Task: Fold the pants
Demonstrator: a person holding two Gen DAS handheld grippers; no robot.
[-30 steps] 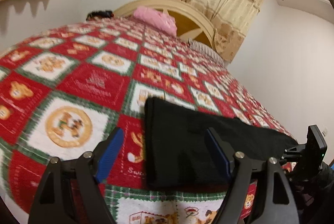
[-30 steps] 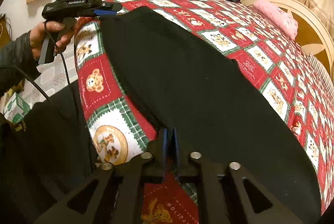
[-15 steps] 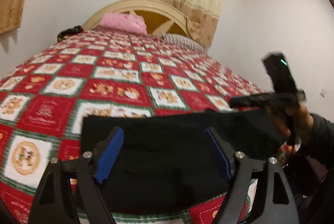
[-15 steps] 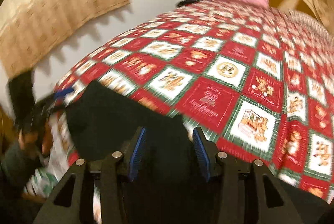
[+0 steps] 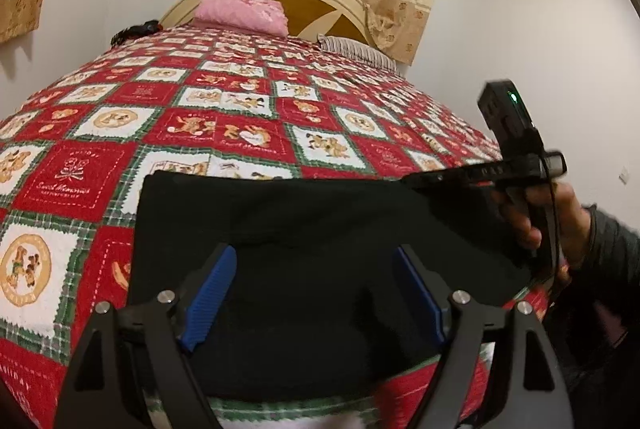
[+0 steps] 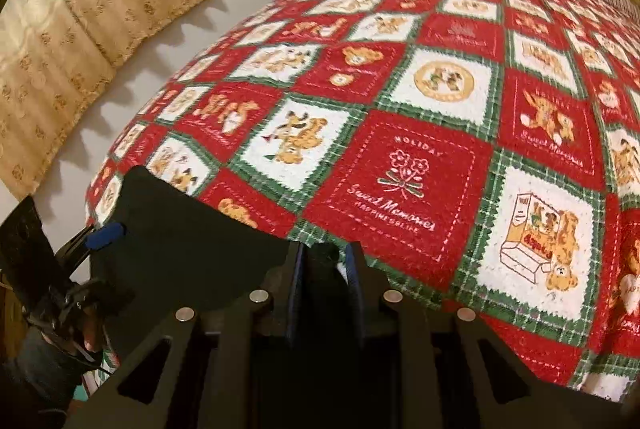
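Observation:
Black pants [image 5: 320, 229] lie folded flat near the foot of the bed. My left gripper [image 5: 316, 293] is open, its blue pads [image 5: 208, 297] wide apart just above the near part of the pants. The right gripper's handset [image 5: 516, 149] reaches in over the pants' right end. In the right wrist view the pants [image 6: 192, 241] run off to the left. My right gripper [image 6: 325, 257] has its jaws narrowly apart with a fold of black cloth between the pads. The left gripper [image 6: 100, 235] shows at the far end.
The bed's red, green and white patchwork quilt [image 5: 224, 133] spreads beyond the pants. A pink pillow [image 5: 244, 13] and a striped pillow [image 5: 356, 49] lie by the cream headboard. Walls and curtains [image 6: 80, 21] flank the bed.
The left gripper swung from the pants' corner to face their middle, staying open. The right gripper opened, turned toward the quilt, and has now closed in on the pants' edge.

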